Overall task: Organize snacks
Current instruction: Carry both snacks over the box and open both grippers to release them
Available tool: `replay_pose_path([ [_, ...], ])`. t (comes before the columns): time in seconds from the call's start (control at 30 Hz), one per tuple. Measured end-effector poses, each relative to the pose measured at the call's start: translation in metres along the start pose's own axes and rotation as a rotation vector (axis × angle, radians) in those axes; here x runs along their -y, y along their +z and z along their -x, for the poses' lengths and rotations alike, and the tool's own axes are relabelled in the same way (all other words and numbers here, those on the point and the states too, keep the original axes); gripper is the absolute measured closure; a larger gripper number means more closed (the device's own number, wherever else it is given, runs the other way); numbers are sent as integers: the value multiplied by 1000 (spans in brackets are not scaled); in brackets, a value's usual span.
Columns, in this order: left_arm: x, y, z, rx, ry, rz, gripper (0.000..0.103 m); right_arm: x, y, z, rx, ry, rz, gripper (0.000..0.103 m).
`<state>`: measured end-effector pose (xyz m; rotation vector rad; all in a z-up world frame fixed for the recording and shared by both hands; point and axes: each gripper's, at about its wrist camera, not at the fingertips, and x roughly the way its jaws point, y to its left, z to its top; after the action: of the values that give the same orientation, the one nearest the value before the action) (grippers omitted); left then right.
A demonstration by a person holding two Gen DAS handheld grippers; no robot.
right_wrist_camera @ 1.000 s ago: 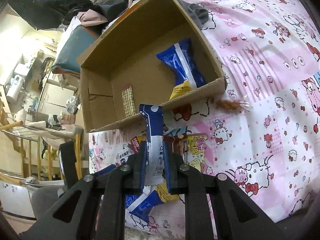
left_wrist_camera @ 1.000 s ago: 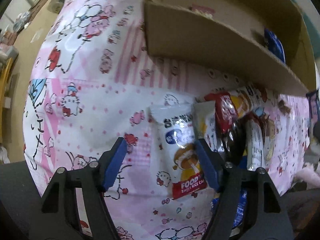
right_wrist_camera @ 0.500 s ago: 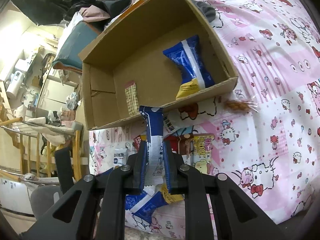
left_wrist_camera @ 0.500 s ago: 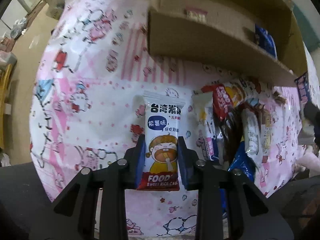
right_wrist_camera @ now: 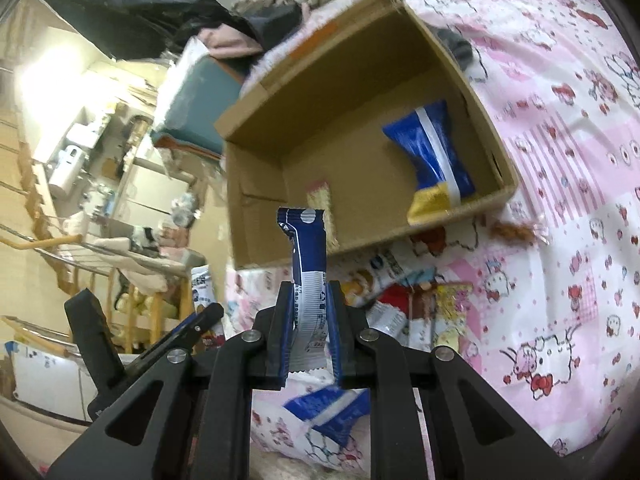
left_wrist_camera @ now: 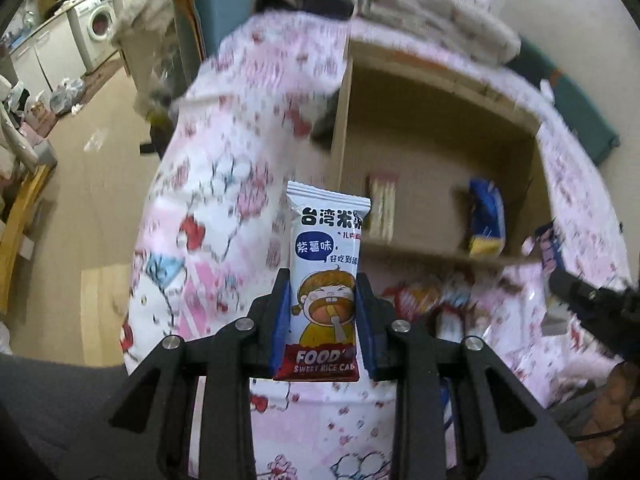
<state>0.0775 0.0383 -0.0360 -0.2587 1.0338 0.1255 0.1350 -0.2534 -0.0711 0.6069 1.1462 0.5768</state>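
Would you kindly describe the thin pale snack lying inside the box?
Find the open cardboard box on the pink cartoon cloth. Two packets lie on its floor: the wafer packet is narrow, cream-striped with pink ends, unlike the bigger blue packet with its yellow end.

On the rice cake packet [left_wrist_camera: 326, 288] you hold, you can read "台湾米饼", "紫薯味" in a blue bubble above the cartoon child, and "FOOD" over "SWEET RICE CA" below the child.

The left gripper [left_wrist_camera: 322, 304] is clamped on a rice cake packet [left_wrist_camera: 326, 272], raised in front of the cardboard box [left_wrist_camera: 436, 132]. The right gripper [right_wrist_camera: 308, 320] pinches a blue-white wrapper [right_wrist_camera: 308, 276], below the box's near wall, its 2 fingers [right_wrist_camera: 280, 332] close together.
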Motion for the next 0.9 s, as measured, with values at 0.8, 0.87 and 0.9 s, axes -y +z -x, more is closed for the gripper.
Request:
replay_pose_path([
  [0.8,71,108,-35,110,-29,-194,77,1,91,-29,67,-111,113,86],
  [0.87,73,106,-46,101,-35,-200,77,4,93,-32,62,-120,104,86],
  [0.9,74,105,-50,98,-35,-201,77,5,93,-34,57,-120,99,86],
])
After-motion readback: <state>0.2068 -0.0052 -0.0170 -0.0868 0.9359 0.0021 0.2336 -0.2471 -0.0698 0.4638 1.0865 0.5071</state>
